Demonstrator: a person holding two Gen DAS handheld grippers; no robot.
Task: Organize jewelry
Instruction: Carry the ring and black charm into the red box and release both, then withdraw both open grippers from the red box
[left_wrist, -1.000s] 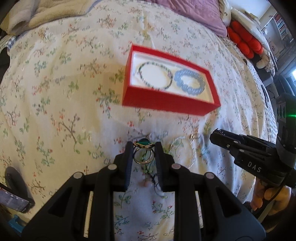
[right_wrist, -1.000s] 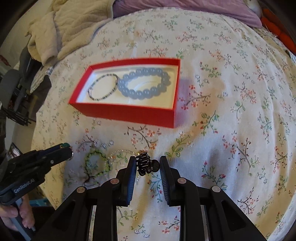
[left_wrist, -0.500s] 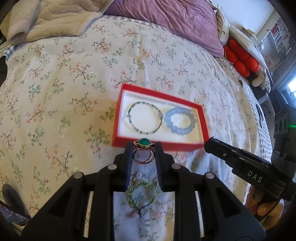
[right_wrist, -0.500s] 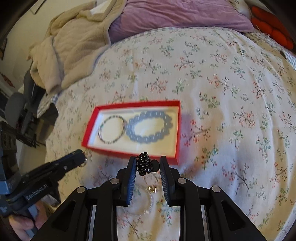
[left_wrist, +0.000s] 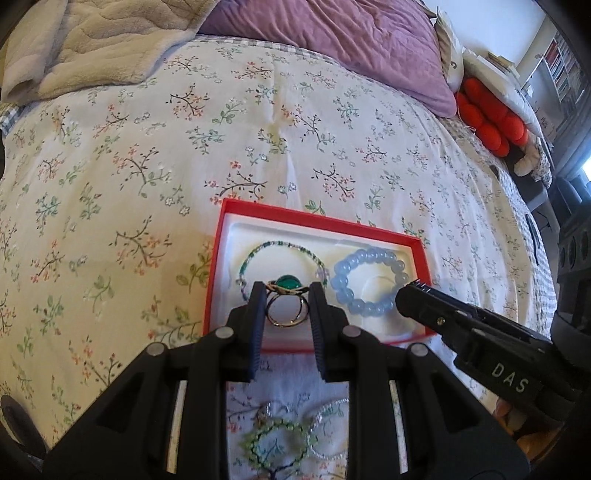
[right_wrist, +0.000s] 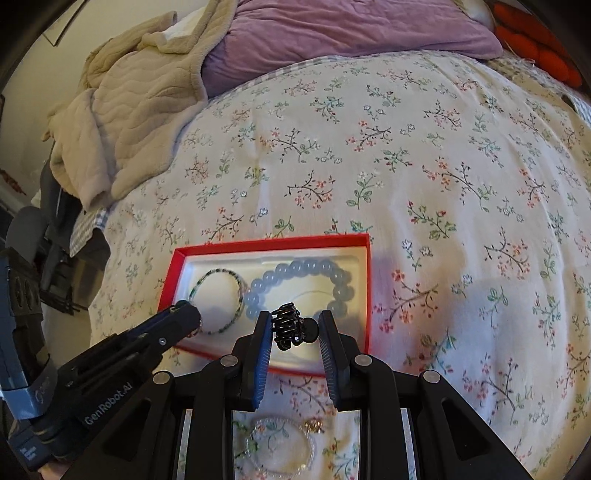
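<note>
Left gripper (left_wrist: 286, 295) clamped on a green-stone ring (left_wrist: 287, 302), held above the near left part of the red box (left_wrist: 317, 220), over the thin beaded bracelet (left_wrist: 258, 254) that lies in the white lining. Right gripper (right_wrist: 294, 328) pinching a small black hair claw (right_wrist: 290, 326), poised over the near edge of the same box, in front of the blue bead bracelet (right_wrist: 295, 267). Both loads airborne, neither touching the lining as far as can be told.

Step in hand, by judgement: setting the two pieces down inside the box. Best done one at a time — ring first, lowered close to the lining before letting go, since a round band dropped from height will likely roll or bounce over the low wall. Worth aiming for a bare patch of lining instead of the middle of the thin bracelet, to avoid tangling. Same for the claw: down into the gap near the blue beads, jaws eased apart slowly so the springy plastic does not flick away. Grippers close together here — keep them from knocking.

Still out on the floral bedspread (left_wrist: 110, 166): a green bead bracelet (left_wrist: 277, 443) and a clear bead bracelet (right_wrist: 284, 446), just short of the box
</note>
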